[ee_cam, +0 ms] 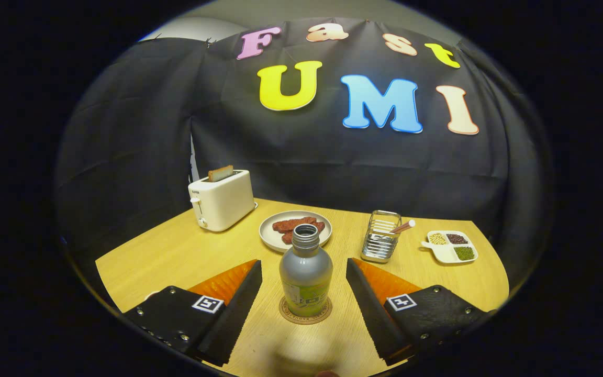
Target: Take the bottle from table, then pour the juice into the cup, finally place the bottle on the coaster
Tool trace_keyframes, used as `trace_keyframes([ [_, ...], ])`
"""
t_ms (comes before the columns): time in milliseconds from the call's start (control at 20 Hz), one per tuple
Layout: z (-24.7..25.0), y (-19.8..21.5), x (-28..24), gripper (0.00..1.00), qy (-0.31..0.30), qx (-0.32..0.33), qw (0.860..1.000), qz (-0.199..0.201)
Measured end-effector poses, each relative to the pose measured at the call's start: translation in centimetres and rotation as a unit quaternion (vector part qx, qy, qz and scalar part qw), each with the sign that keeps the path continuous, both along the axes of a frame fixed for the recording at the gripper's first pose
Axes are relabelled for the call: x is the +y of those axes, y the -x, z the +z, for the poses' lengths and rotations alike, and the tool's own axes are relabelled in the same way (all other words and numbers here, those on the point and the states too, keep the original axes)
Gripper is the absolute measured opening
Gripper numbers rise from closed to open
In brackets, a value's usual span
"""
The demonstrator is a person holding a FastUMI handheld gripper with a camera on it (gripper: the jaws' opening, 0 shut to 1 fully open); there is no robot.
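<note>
While spread wide, tongs point(304, 283) flank bottle point(305, 276) untouched | bottle on coaster point(305, 315)

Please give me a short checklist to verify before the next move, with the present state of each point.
1. Bottle stands upright on the coaster: ok.
2. Hand-held gripper is open, its fingers apart on both sides of the bottle, not touching it: ok.
3. Bottle is without cap, mouth open: ok for pouring, but take care when moving.
4. Juice level inside the bottle: cannot tell.
5. Cup position: cannot tell.
6. Plate and metal holder beyond the bottle stand apart from it: ok.
</note>
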State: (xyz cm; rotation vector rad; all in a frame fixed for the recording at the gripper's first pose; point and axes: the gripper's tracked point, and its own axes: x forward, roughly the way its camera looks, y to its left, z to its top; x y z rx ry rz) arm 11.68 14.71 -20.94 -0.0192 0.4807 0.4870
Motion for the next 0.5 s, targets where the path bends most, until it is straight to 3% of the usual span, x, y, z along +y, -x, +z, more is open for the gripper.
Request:
trace_keyframes([
  [500, 8.1, 5.1, -3.9, 0.98, -0.015, -0.042, 0.996, -0.075],
])
